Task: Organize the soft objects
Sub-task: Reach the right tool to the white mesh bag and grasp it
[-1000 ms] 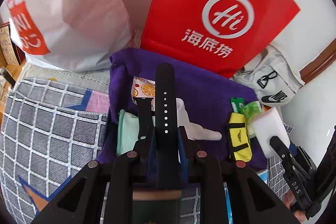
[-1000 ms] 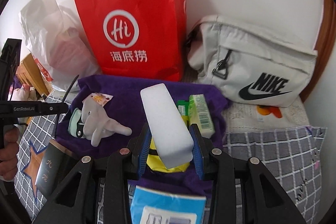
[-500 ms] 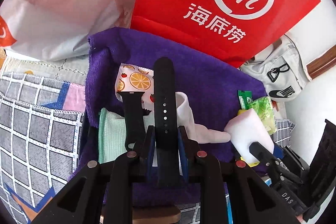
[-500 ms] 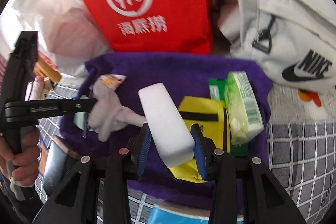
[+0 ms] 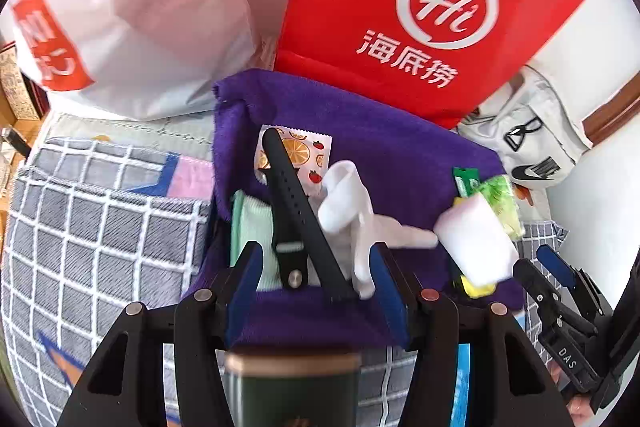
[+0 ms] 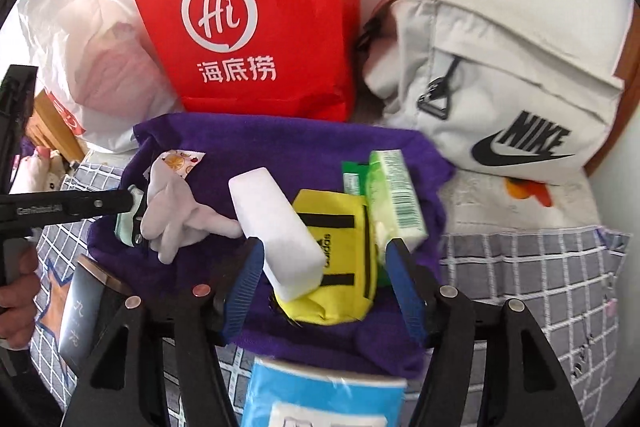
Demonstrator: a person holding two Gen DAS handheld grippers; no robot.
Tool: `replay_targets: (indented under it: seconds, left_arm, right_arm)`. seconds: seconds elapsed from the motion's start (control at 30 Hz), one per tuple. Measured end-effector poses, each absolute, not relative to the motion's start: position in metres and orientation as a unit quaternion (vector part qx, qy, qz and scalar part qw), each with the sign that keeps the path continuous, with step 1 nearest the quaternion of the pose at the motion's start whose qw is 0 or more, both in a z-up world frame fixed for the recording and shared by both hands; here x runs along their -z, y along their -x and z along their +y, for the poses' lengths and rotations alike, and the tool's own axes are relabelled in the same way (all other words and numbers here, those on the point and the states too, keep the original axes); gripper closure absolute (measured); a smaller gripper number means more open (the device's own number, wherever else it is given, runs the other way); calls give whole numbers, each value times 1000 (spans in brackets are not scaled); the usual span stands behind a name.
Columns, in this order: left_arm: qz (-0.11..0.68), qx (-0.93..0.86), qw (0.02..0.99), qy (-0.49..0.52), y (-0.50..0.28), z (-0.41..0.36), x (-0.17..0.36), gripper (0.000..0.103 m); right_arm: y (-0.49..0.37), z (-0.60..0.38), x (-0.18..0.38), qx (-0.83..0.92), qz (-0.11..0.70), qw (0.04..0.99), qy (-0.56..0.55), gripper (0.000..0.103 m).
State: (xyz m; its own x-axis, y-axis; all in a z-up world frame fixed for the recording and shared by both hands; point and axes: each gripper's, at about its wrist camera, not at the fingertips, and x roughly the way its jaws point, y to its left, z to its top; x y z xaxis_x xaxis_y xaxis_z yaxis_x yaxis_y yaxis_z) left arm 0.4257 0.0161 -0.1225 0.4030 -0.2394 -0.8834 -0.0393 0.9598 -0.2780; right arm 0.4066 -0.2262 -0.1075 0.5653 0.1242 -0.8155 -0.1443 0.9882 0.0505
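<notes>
On the purple towel (image 5: 400, 163), between the parting fingers of your left hand-held gripper (image 5: 316, 267), lies the black watch strap (image 5: 296, 211); the blue pads no longer press it, and the jaws are opening. It rests across a mint cloth (image 5: 252, 223) and a white glove (image 5: 352, 211), its tip over an orange-print sachet (image 5: 308, 151). Your right hand-held gripper (image 6: 324, 271) is opening too: the white sponge block (image 6: 276, 227) leans on a yellow Adidas pouch (image 6: 340, 259) between its pads, gripped by neither (a green tissue pack (image 6: 396, 195) lies just beside). A red paper bag (image 6: 256, 11) stands behind the towel.
</notes>
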Motion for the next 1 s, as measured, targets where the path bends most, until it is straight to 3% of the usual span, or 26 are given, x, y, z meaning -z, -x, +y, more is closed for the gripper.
replay_targets:
  seconds: [0.6,0.9,1.0]
  left_arm:
    - [511,34,851,115,-290,47,87,50]
    - [518,7,844,138,-233,79,114,50]
    - [521,8,841,148,-220,89,124,50]
  right_arm:
    - [-265,-192,66,-108,429,897,-7,40]
    - [-191,-134,111,-209,454,866,9,40]
    - [-170,-115,137,-238,469,850,30,32]
